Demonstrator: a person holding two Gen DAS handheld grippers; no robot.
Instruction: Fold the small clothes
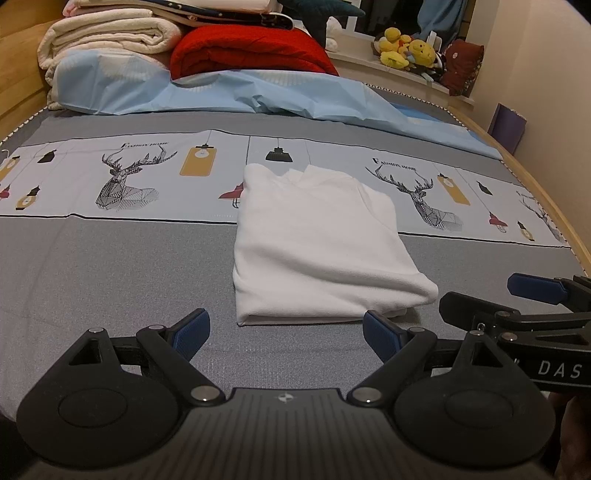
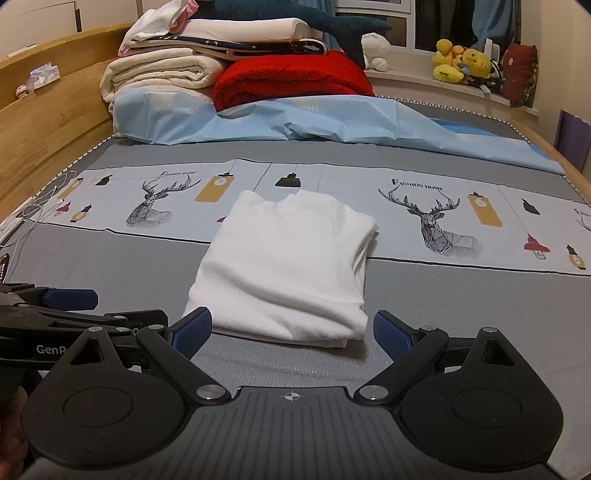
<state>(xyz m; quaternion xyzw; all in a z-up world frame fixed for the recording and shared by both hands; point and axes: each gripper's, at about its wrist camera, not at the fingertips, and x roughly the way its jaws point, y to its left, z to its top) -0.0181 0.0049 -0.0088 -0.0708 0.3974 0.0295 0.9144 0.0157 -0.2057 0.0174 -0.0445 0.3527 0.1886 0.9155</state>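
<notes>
1. Far left: a wooden headboard (image 2: 48,107), with a stack of folded cream blankets (image 1: 107,35) at the far end of the bed.
2. Just right of those, a red blanket (image 1: 251,51) resting on a rumpled pale blue sheet (image 1: 207,88).
3. Near left: left gripper (image 1: 286,332), fingers spread wide, holding nothing, hovering over the grey bedspread (image 1: 110,266) just short of the shirt's near edge.
4. Centre: white shirt (image 1: 317,243), folded into a compact rectangle, lying flat across the border between the grey area and the deer-print band (image 1: 125,181).
5. Near right: right gripper (image 2: 291,328), also spread wide and empty, fingertips flanking the shirt's near edge without gripping it.
6. Far right: yellow plush toys (image 2: 461,62) on a ledge beside a dark red cushion (image 2: 521,74).
</notes>
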